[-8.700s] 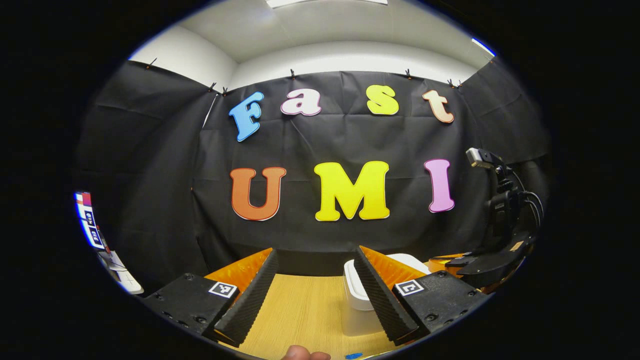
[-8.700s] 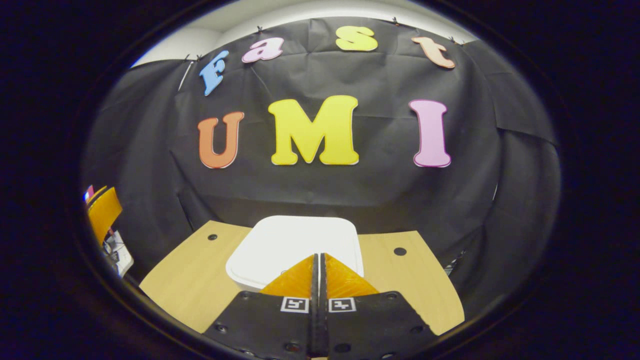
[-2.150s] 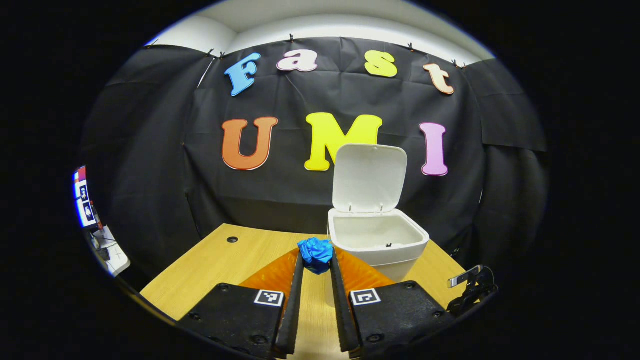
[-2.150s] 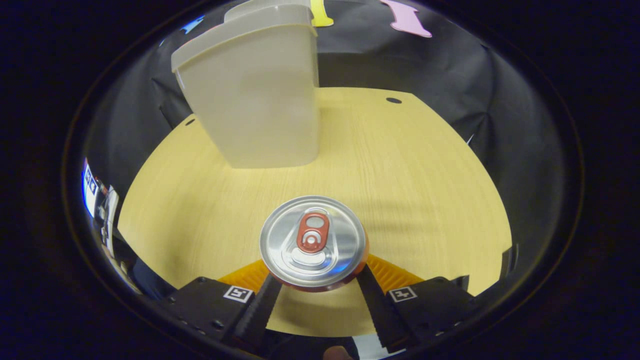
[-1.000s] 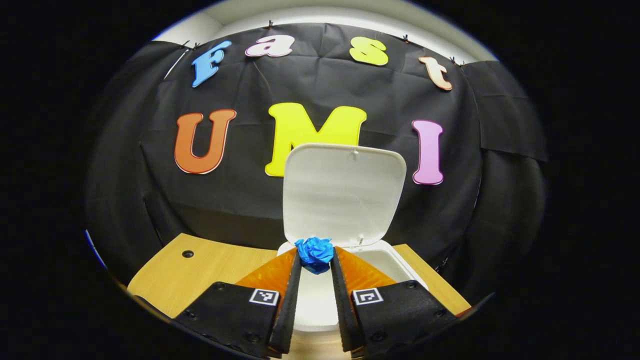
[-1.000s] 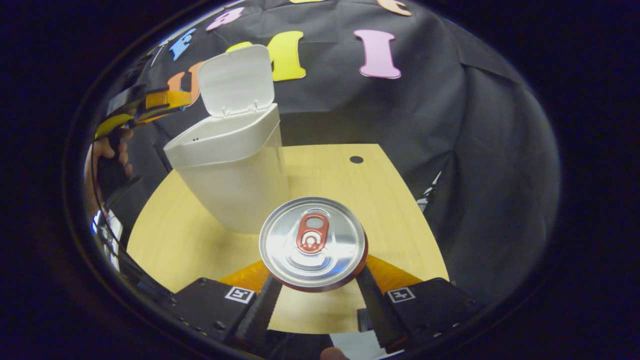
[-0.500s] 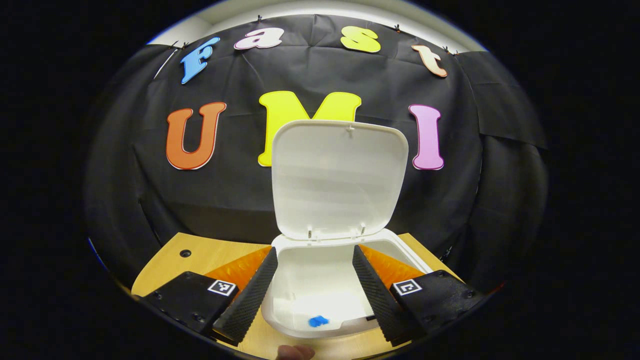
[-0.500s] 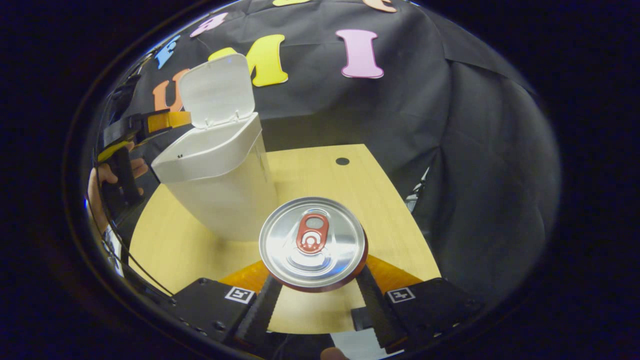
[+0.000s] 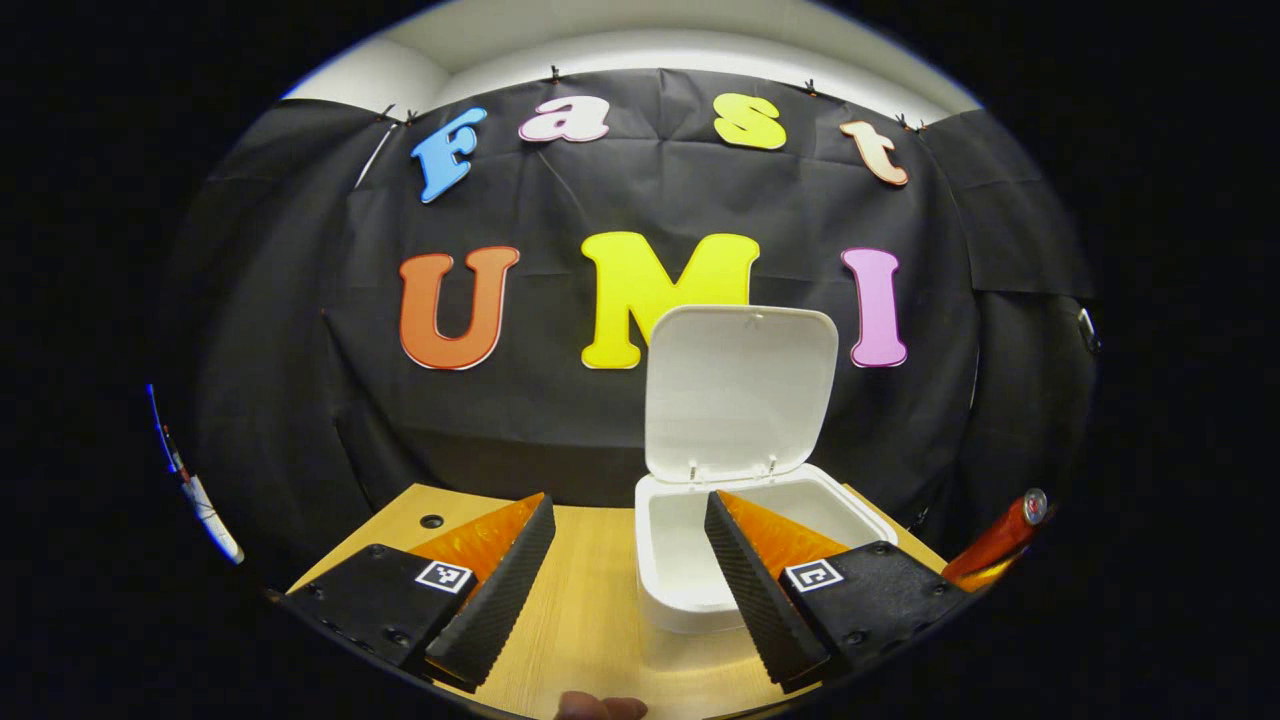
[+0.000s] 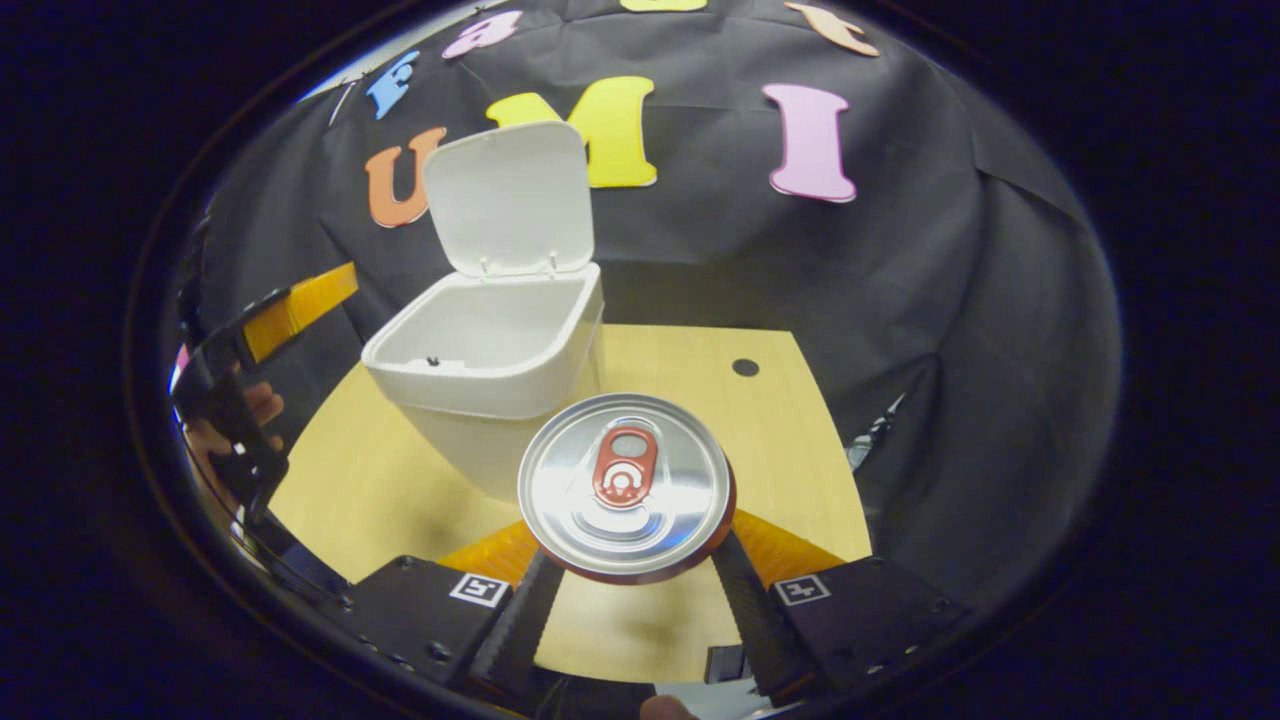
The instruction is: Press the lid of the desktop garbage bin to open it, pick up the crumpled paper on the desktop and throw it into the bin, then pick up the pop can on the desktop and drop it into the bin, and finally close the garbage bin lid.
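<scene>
my left gripper (image 9: 628,560) – fingers spread wide, nothing held, near bin (image 9: 690,600). lid (image 9: 740,385) up. my right gripper (image 10: 628,590) – clamped on pop can (image 10: 625,487), above desk (image 10: 790,440).

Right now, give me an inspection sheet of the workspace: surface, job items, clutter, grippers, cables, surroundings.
Surface: wooden table with a round hole.
Job items: white bin, lid upright and open; can held above the table near the bin; paper not visible in these views.
Clutter: nothing seen.
Grippers: left gripper open and holding nothing, in front of the bin; right gripper shut on the can.
Cables: nothing seen.
Surroundings: black cloth wall.
</scene>
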